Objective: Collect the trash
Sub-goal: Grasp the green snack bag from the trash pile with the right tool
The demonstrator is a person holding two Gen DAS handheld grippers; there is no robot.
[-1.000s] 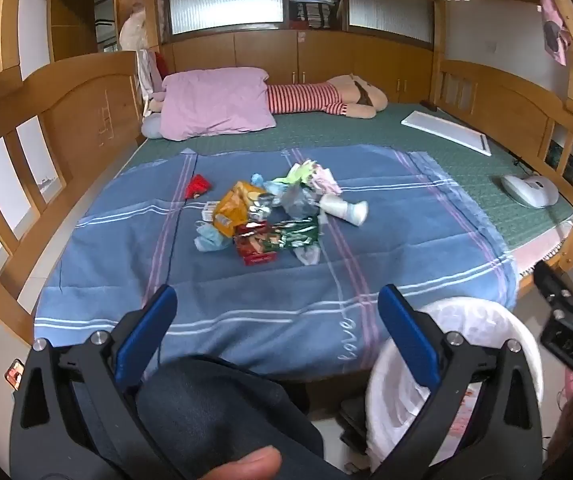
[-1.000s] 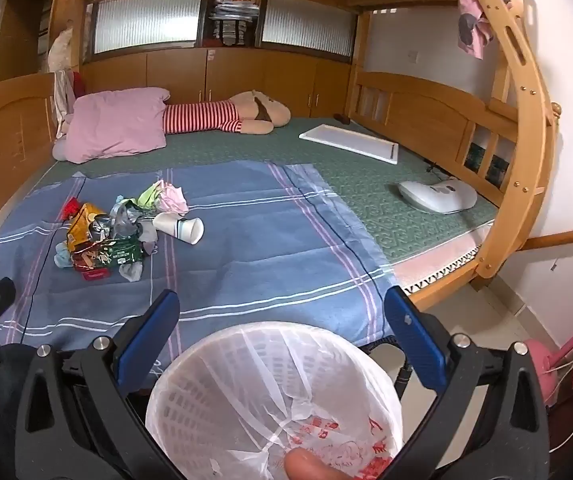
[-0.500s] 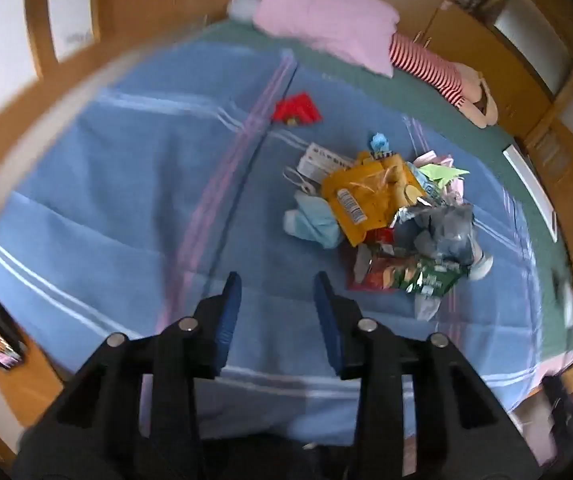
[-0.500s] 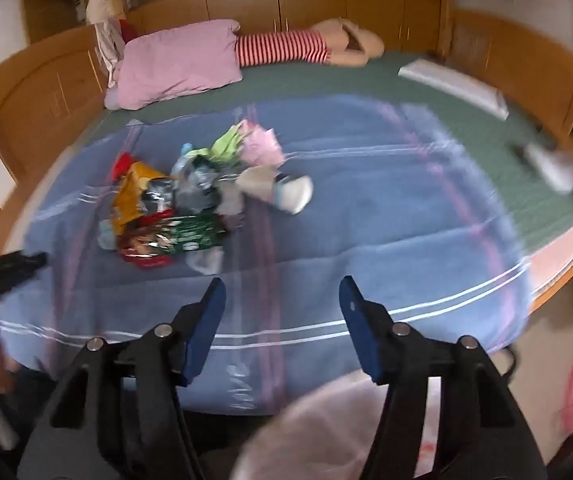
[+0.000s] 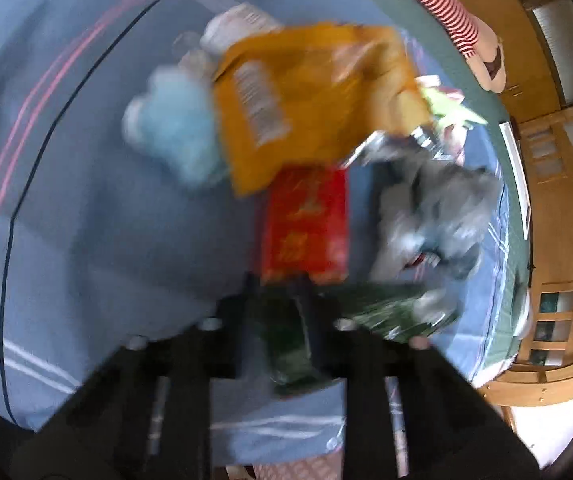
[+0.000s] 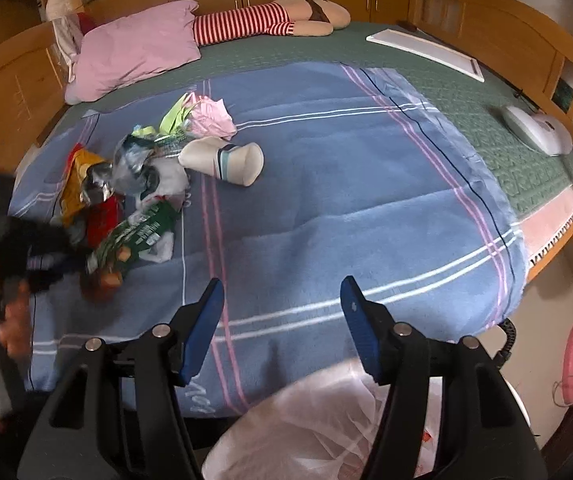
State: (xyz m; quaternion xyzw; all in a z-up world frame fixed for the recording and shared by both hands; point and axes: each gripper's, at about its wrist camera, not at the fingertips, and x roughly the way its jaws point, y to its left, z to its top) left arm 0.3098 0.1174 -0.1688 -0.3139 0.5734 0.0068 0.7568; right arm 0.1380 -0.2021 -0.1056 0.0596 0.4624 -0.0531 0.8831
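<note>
In the right wrist view, at the far left of the frame, the left gripper (image 6: 52, 258) is a dark blur at the near end of the trash pile (image 6: 134, 184) on the blue blanket (image 6: 346, 184). Its own camera shows its jaws, which have just been closing, nearly together with the end of the green wrapper (image 5: 370, 308) between them, clenched on it as far as the blur allows. Just above in that view lie a red packet (image 5: 306, 220), an orange bag (image 5: 310, 96) and crumpled grey plastic (image 5: 434, 204).

Right of the pile a sock (image 6: 226, 160) lies on the blanket. At the lower centre the right gripper (image 6: 282, 324) hangs with jaws parted and nothing between them, above the lined white bin (image 6: 326, 428).

The step in hand looks like the first pick. The next move calls for lifting the wrapper clear without dragging its neighbours and carrying it to the bin.
</note>
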